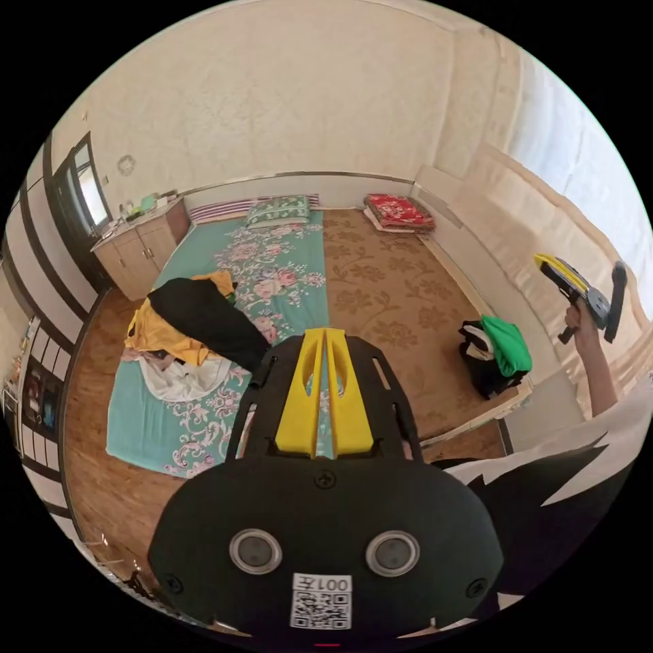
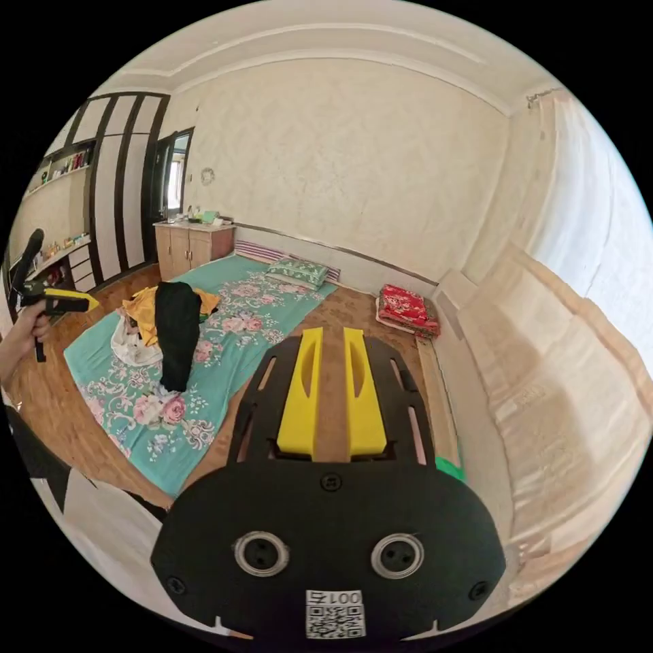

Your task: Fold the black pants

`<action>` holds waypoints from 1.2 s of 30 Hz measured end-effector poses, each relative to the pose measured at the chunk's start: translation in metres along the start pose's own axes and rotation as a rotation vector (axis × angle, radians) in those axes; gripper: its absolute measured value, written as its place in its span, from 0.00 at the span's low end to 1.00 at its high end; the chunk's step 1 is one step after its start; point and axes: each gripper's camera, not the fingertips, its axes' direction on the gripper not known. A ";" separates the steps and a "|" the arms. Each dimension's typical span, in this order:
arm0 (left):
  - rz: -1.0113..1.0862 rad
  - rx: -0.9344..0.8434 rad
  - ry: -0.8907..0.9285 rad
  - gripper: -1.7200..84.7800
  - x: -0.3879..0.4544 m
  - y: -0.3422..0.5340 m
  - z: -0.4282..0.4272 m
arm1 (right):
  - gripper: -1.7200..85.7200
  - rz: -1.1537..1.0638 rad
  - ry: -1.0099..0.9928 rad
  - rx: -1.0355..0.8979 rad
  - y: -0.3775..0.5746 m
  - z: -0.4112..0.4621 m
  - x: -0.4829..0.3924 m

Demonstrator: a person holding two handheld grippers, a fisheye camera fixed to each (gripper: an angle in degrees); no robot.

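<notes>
Yellow jaws of the left tool are lying almost together, a thin slit between them, holding nothing. This tool is hanging in the air above the floor, pointing toward the teal sheet. The right tool is standing with its jaws apart, a clear gap showing the brown carpet between them, and it too is gripping nothing.

In the left gripper view the right tool is showing at the far side, held up by a hand near the pale curtain. In the right gripper view the left tool is sitting in a hand at the picture's edge.

Black pants are lying on the teal sheet, draped across a heap of yellow cloth and white cloth, well apart from both tools. A green garment is resting on a dark pile near the wall. A red blanket is lying folded in the far corner, and a green pillow is sitting at the head of the sheet beside a wooden cabinet.
</notes>
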 end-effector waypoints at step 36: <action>-0.775 -0.744 -0.005 0.01 -0.583 0.207 -0.077 | 0.20 -0.184 -0.232 -0.978 -0.151 0.596 -0.570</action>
